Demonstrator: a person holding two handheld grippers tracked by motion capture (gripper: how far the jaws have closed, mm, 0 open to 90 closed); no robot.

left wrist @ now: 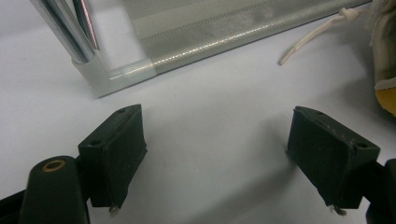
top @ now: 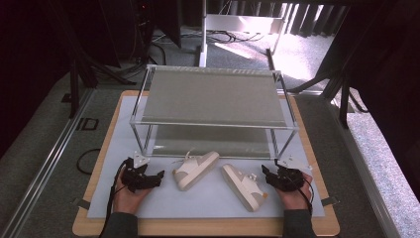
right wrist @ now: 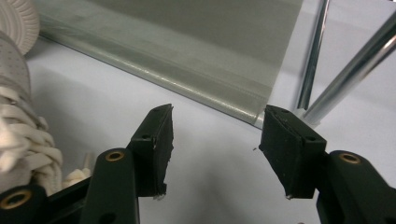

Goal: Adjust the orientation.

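Two sneakers [top: 218, 173] before rack [top: 213, 124]

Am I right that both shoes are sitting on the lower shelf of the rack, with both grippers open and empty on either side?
Not quite. The two shoes, the left one and the right one, lie on the white mat in front of the rack, not on its lower shelf; the high view shows this. The rest holds: the left gripper and the right gripper are open and empty, one on either side.
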